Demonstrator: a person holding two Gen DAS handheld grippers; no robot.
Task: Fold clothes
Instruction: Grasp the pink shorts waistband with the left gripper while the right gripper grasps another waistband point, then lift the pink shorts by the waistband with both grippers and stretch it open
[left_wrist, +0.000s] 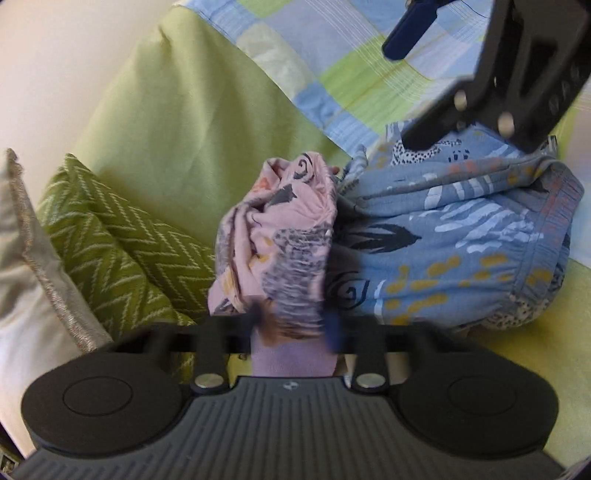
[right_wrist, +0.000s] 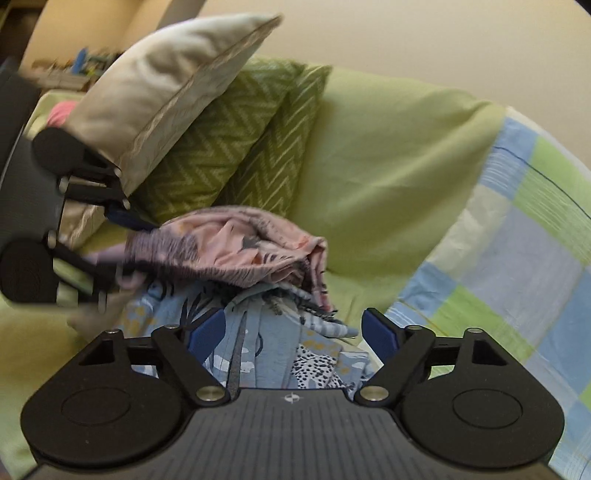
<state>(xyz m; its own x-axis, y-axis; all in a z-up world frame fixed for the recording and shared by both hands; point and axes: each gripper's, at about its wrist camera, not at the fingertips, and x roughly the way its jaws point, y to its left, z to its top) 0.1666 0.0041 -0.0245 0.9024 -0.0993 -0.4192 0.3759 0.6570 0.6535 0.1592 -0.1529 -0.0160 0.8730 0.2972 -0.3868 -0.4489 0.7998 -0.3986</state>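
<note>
My left gripper (left_wrist: 295, 325) is shut on a crumpled pink patterned garment (left_wrist: 280, 229), which bunches up between its blurred fingers. The right wrist view shows the same left gripper (right_wrist: 122, 247) at the left, holding the pink garment (right_wrist: 229, 251) lifted above a blue patterned garment (right_wrist: 269, 350). That blue garment (left_wrist: 461, 229) lies rumpled on the bed, its elastic waistband to the right. My right gripper (right_wrist: 293, 334) hangs open just over the blue garment, with nothing between its blue pads (right_wrist: 207, 332). Its black frame (left_wrist: 517, 74) shows at top right in the left wrist view.
A beige pillow (right_wrist: 166, 85) and two green zigzag cushions (right_wrist: 229, 147) lean at the bed's head beside a large light green pillow (right_wrist: 388, 166). A blue-and-green checked quilt (right_wrist: 517, 240) covers the right side. Yellow-green sheet (left_wrist: 535, 332) lies under the clothes.
</note>
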